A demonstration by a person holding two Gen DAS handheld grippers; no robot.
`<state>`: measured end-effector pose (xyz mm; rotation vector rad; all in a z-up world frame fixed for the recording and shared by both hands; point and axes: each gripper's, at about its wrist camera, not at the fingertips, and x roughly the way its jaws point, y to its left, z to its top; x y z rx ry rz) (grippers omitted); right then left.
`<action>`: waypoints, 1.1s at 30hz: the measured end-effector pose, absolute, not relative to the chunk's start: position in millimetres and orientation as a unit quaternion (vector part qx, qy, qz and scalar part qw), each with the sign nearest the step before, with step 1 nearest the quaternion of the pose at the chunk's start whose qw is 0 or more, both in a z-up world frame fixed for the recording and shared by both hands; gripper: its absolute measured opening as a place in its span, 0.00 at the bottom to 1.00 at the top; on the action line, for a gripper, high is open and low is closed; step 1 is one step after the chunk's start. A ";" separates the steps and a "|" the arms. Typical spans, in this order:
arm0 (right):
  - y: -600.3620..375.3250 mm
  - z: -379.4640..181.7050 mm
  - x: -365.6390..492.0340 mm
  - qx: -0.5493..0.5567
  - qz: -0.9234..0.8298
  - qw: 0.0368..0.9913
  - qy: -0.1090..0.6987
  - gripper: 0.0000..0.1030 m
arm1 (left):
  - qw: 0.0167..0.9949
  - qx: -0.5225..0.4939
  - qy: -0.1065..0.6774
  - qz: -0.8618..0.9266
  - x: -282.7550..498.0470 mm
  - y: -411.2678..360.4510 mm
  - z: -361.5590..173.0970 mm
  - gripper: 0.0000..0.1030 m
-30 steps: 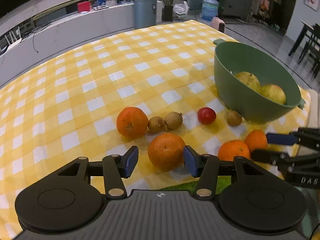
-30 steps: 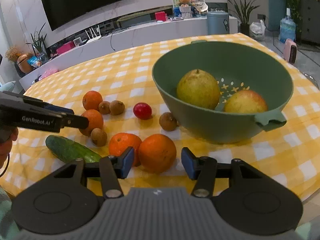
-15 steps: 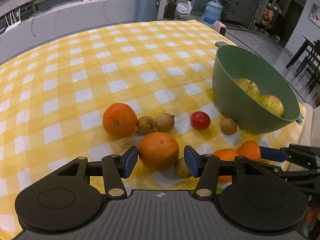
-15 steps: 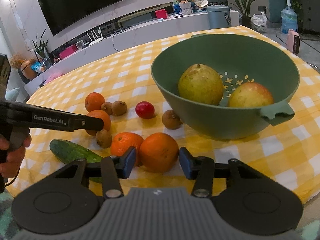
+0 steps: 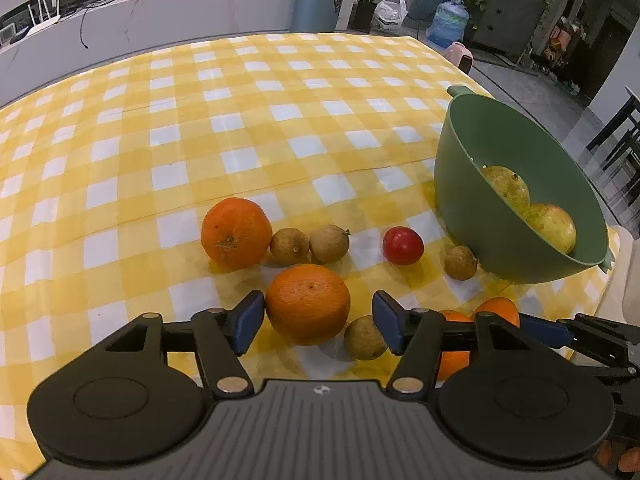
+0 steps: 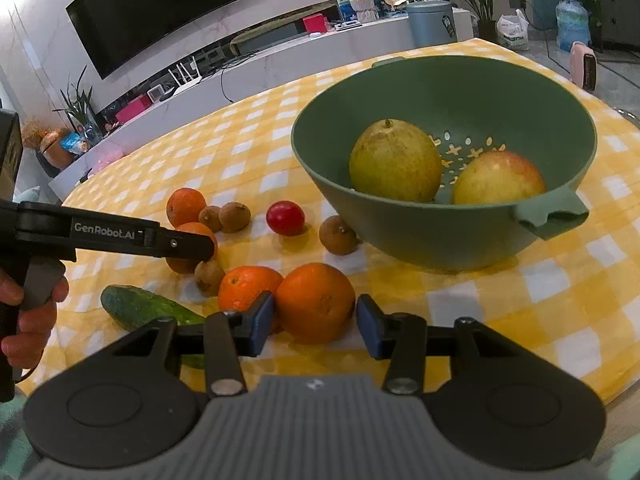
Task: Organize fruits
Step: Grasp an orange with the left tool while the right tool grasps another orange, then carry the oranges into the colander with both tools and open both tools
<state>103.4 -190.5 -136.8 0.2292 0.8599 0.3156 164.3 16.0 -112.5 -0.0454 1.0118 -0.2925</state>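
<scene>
My left gripper [image 5: 319, 322] is open around an orange [image 5: 307, 303] on the yellow checked cloth; its left pad is close to the fruit, the right pad stands apart beside a small brown fruit [image 5: 364, 337]. My right gripper [image 6: 315, 324] is open around another orange [image 6: 315, 302], pads near its sides. A green colander bowl [image 6: 420, 236] holds a pear [image 6: 394, 160] and an apple [image 6: 498, 178]. It also shows in the left wrist view [image 5: 464, 204].
Loose on the cloth: a third orange [image 5: 235, 233], two brown fruits [image 5: 308, 245], a red fruit [image 5: 402, 245], a brown fruit [image 5: 460, 263] by the bowl, an orange [image 6: 248, 286] and a cucumber [image 6: 148, 312]. The table edge lies near right.
The left gripper moved forward over its orange, now between the fingers. The right gripper's pads have closed in nearer to its orange.
</scene>
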 end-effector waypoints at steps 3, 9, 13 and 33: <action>-189.9 -136.4 102.0 0.109 0.152 0.892 0.413 0.40 | 0.867 -0.012 0.480 -0.134 164.2 12.7 -110.2 0.58; -190.9 -134.0 99.6 0.102 0.146 0.897 0.405 0.39 | 0.865 0.010 0.485 -0.130 164.9 8.1 -106.6 0.49; -196.4 -129.7 96.0 0.111 0.144 0.902 0.393 0.39 | 0.872 0.013 0.474 -0.123 158.0 6.9 -92.9 0.48; -241.7 -65.7 63.4 0.124 0.147 0.938 0.289 0.39 | 0.869 -0.048 0.445 -0.212 135.3 -58.1 -12.1 0.48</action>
